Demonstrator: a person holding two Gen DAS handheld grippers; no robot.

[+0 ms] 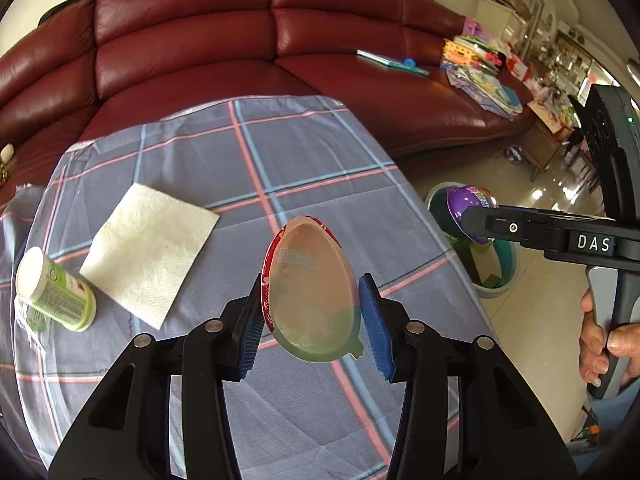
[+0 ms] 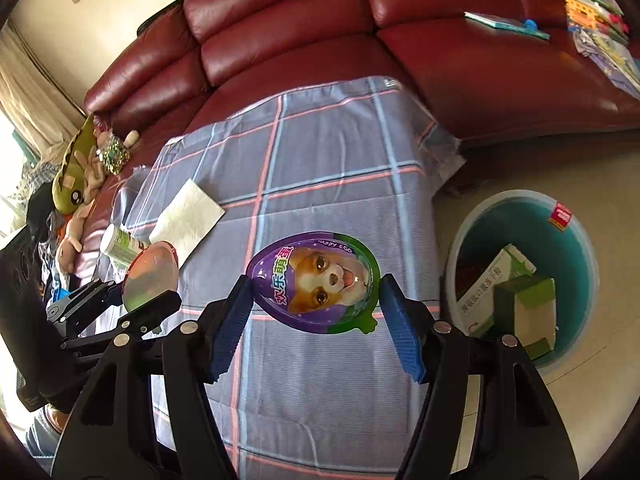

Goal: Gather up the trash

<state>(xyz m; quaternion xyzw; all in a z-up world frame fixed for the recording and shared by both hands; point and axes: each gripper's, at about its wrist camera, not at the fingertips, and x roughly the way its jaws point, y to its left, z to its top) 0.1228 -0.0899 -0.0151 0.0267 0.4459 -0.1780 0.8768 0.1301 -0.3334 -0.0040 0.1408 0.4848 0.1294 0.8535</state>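
Purple egg shell [image 2: 320, 286] clamped; teal bin [image 2: 580, 240] holds cartons [image 2: 516, 300].

Table before the sofa, bin beside it

Napkin [image 1: 150, 254] and bottle [image 1: 56, 290] lie on the cloth [image 1: 304, 152]; cartons [image 2: 516, 300] sit in the bin [image 2: 460, 240].

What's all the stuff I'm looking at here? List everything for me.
Egg half: one, red-rimmed, clear, held in left fingers.
Egg half: one, purple-green, dog picture, held in right fingers.
Napkin: one, white, on cloth.
Bottle: one, white-green, lying beside napkin.
Cloth: one, blue plaid, over table.
Bin: one, teal, on floor, boxes inside.
Sofa: one, dark red, behind table.
Books and papers: a pile, colourful, on sofa.
Plush toys: green, tan, on sofa.
Left gripper: black, blue pads.
Right gripper: same.
Hand: one, on right handle.
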